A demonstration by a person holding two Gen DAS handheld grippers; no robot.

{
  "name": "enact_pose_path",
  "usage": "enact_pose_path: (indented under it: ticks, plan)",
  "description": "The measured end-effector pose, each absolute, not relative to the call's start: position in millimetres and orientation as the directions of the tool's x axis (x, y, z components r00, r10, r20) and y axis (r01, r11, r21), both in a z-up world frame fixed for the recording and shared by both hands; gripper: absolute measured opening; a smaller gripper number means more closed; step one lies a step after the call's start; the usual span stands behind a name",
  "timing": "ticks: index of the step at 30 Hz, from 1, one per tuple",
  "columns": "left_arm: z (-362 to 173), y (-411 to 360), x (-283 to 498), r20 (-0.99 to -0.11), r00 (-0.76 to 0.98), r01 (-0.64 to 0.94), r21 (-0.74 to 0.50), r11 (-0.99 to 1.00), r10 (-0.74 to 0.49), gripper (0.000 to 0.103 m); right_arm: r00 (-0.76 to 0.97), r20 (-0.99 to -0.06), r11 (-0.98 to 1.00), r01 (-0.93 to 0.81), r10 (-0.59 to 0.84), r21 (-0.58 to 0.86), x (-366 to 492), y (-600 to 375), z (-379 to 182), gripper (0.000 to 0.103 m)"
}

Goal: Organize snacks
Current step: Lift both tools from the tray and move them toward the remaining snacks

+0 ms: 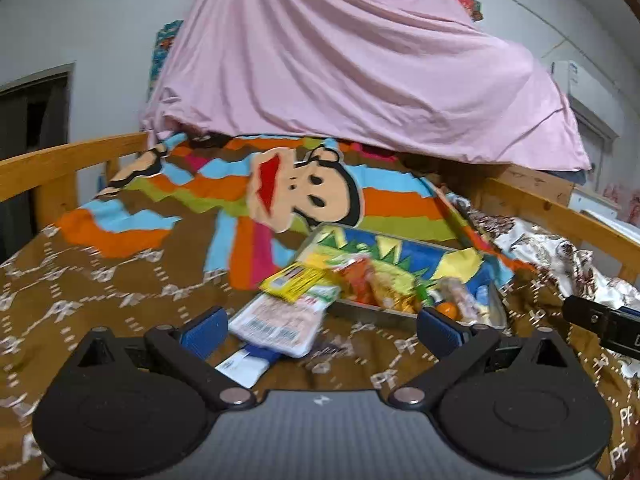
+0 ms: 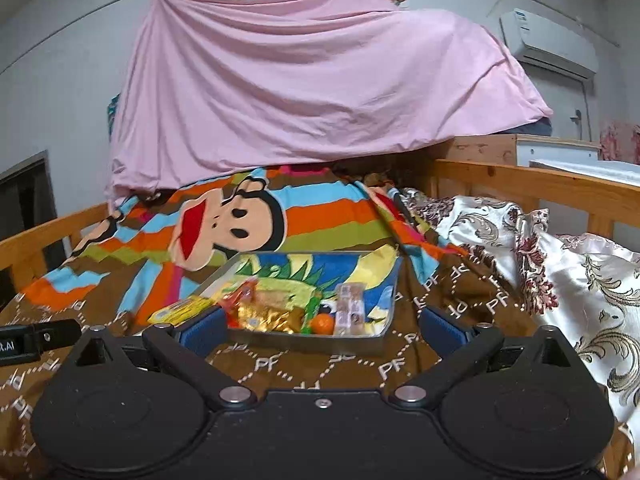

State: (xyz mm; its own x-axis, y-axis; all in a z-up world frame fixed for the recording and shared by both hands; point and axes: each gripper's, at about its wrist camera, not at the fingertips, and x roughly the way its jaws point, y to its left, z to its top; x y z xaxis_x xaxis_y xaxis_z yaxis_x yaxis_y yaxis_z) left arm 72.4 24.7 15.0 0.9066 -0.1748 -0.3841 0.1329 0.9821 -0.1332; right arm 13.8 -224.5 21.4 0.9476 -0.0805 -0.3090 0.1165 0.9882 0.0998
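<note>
A metal tray [image 1: 360, 309] with a bright cartoon lining sits on the brown bedspread and holds several snack packets and a small orange [image 1: 448, 309]. A yellow packet [image 1: 294, 280] leans over its near left rim. A pink-white packet [image 1: 276, 326] and a blue-white packet [image 1: 248, 364] lie on the bedspread just ahead of my left gripper [image 1: 320, 330], which is open and empty. In the right wrist view the tray [image 2: 384, 334] lies straight ahead of my right gripper [image 2: 322, 326], also open and empty. The orange [image 2: 322, 324] and a gold packet [image 2: 268, 316] lie near its front rim.
A wooden bed rail [image 2: 532, 184] runs along the right, another [image 1: 68, 160] along the left. A floral satin quilt [image 2: 560, 272] is bunched at the right. A pink sheet [image 2: 312, 88] hangs over the far end. The right gripper's tip [image 1: 600, 318] shows at the left view's right edge.
</note>
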Motion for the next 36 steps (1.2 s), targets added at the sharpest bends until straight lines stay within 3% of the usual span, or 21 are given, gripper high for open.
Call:
enact_pose_path:
  ticks: [17, 29, 36]
  plan:
    - [15.7, 73.8, 53.3, -0.522, 0.85, -0.092, -0.291, 0.952, -0.077, 0.102, 0.928, -0.371, 0.993, 0.085, -0.047, 0.086, 4.5, -185.5, 29.7, 0.102]
    - [18.1, 77.4, 83.8, -0.574, 0.815, -0.077, -0.24, 0.968, -0.078, 0.102, 0.897, -0.441, 0.999, -0.023, 0.043, 0.049, 23.2, -172.2, 11.7, 0.102]
    - [9.7, 78.5, 140.6, -0.608, 0.782, 0.134, -0.051, 0.99, -0.137, 0.102, 0.88, -0.462, 0.993, -0.077, 0.112, 0.093, 51.5, -171.0, -5.7, 0.102]
